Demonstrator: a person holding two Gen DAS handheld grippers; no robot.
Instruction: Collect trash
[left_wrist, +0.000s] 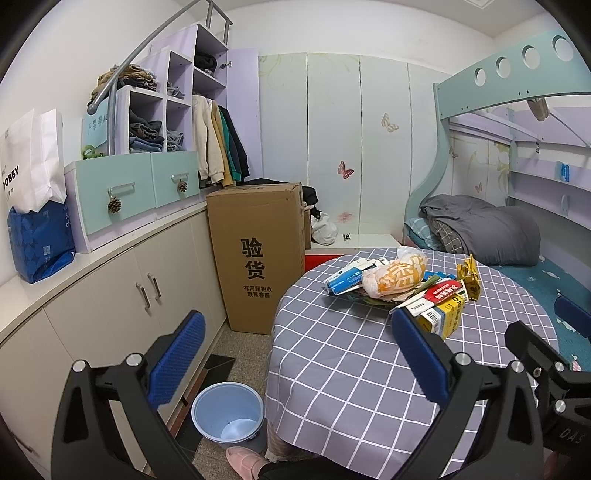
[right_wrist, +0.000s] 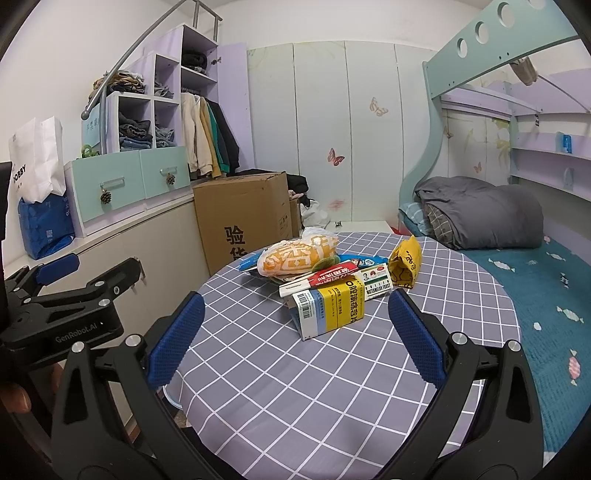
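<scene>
The round table (right_wrist: 295, 387) under its grey checked cloth fills most of what I see, with the bed (right_wrist: 535, 288) just beyond it on my right and a tall cardboard box (left_wrist: 255, 258) standing on the floor at its far left edge. Down on the floor beside the table sits a light blue bin (left_wrist: 229, 411). The trash pile (right_wrist: 325, 273) lies on the far half of the table: an orange and white plastic bag (right_wrist: 295, 258) on top, a yellow and blue box (right_wrist: 332, 310) nearest me, a crumpled yellow wrapper (right_wrist: 406, 266) at the right. My left gripper (left_wrist: 295, 354) hangs over the table's left edge, jaws spread wide, empty. My right gripper (right_wrist: 291, 339) hovers over the cloth just short of the yellow and blue box, jaws spread, holding nothing
</scene>
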